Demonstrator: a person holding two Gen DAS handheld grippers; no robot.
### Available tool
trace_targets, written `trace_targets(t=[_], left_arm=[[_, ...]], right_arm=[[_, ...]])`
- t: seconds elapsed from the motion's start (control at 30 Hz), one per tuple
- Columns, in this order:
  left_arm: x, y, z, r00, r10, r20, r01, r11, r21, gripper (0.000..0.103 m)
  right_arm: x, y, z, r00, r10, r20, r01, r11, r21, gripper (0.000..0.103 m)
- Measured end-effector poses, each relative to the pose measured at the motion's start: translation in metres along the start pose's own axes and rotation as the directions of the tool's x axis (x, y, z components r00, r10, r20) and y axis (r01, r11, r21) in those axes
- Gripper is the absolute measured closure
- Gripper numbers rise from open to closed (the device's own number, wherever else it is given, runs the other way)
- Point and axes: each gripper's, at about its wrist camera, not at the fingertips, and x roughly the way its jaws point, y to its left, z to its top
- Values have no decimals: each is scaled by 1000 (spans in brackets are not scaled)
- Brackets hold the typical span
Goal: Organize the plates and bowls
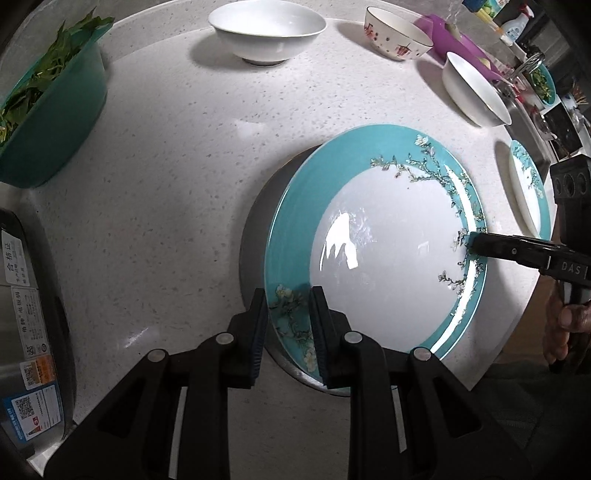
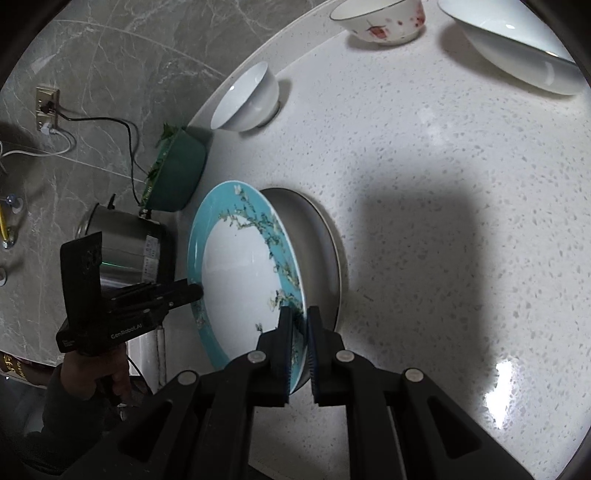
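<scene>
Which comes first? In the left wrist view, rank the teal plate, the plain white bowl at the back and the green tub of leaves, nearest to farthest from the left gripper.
1. Teal plate, clamped in the left gripper.
2. Green tub of leaves, far left.
3. Plain white bowl, at the counter's back edge.

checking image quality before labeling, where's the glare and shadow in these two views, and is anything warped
Left wrist view: bright glare on the teal plate, counter edge bowed by the fisheye. Right wrist view: a big blocky shadow beside the plate, a glare patch on the counter at lower right; both sharp.
</scene>
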Motion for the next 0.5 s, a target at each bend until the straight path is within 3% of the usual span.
trace_targets(t=[0.3,0.5], left_arm=[[8,5,10,999,32,-1,-32,999,29,83],[9,3,14,996,88,6,-88,994,67,82]], right_arm=[[13,4,4,998,-59,-5,59,998,-23,91],[15,19,2,990,-138,14,138,983,-124,89]])
